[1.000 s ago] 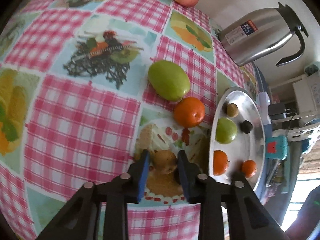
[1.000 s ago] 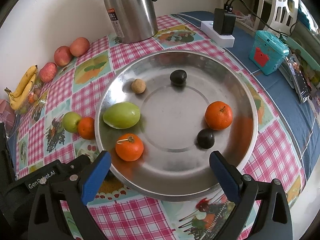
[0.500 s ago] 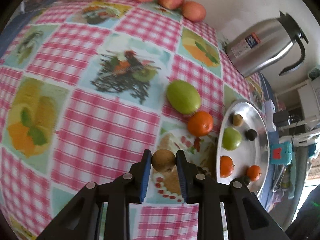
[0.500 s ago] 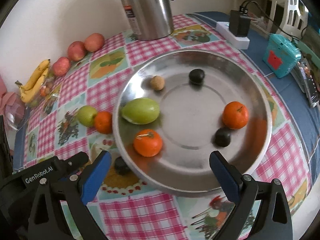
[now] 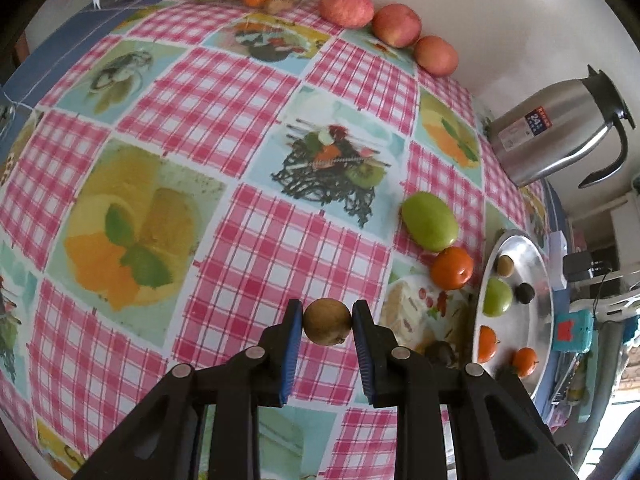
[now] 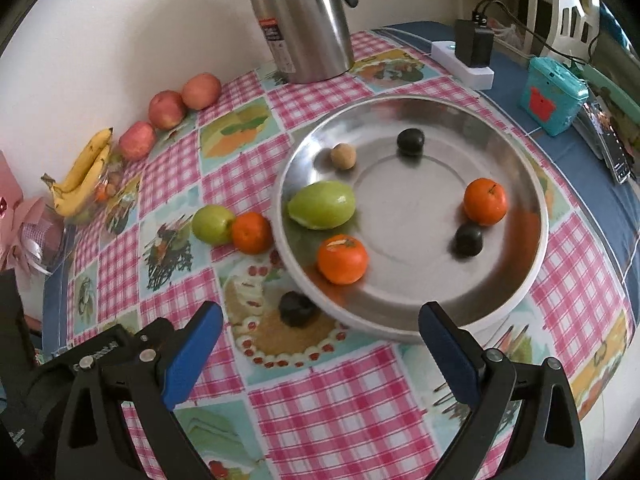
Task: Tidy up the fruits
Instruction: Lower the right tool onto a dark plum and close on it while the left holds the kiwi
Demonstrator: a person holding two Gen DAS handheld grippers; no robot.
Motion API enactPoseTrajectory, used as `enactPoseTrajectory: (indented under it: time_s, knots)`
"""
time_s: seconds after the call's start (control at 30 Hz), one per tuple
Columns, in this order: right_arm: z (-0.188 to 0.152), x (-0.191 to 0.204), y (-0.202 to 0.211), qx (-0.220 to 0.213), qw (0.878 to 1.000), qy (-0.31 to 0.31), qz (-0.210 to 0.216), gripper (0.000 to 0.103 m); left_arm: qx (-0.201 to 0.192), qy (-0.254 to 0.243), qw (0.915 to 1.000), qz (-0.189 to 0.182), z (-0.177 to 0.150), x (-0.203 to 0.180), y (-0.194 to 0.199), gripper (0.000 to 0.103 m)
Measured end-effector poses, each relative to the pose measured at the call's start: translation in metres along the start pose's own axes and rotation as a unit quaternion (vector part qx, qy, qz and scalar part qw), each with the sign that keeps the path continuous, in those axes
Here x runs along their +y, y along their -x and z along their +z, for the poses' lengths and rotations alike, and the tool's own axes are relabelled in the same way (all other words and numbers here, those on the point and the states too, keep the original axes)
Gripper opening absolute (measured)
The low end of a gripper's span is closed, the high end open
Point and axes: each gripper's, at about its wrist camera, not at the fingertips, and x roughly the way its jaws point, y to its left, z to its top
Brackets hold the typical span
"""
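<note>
Brown fruit [image 5: 327, 321] clamped between fingers [image 5: 291, 330]

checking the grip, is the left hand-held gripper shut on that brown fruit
Shut on it: both blue pads of the left hand-held gripper press the brown fruit.

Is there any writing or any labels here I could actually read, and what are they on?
"24": large figure on the label of the steel kettle; the smaller print around it is too blurred to read.
Lettering on the left hand-held gripper: mostly cut off and blurred, not readable.
Teal box: red picture, no words.
</note>
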Motion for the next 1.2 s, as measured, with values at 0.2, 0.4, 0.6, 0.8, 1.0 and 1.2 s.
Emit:
enactPoseTrajectory:
  time_s: [0.2,0.4,0.6,0.8,1.0,1.2]
  knots:
    - [-0.01,0.005,-0.009,0.015,1.0,-0.008,-0.016,0.098,0.014,0.021,0.9997,-0.007,-0.001,0.014,-0.005,0.027]
    - [-0.012,0.007,-0.023,0.034,0.999,-0.018,-0.029,0.097,0.019,0.033,0.9992,-0.007,-0.001,0.024,-0.006,0.027]
    - [-0.014,0.016,-0.026,0.031,0.999,-0.011,-0.043,0.091,0.029,0.046,0.9985,-0.013,-0.001,0.029,-0.011,0.027]
    - [-0.016,0.015,-0.027,0.039,0.999,-0.024,-0.025,0.079,0.031,0.054,0.9979,-0.019,0.002,0.031,-0.013,0.027]
    - [-0.015,0.016,-0.033,0.042,0.998,-0.024,-0.036,0.068,0.032,0.06,0.9974,-0.023,0.001,0.033,-0.011,0.027]
    - [-0.013,0.025,-0.04,0.036,0.998,-0.021,-0.043,0.061,0.033,0.063,0.9972,-0.024,0.002,0.034,-0.011,0.027]
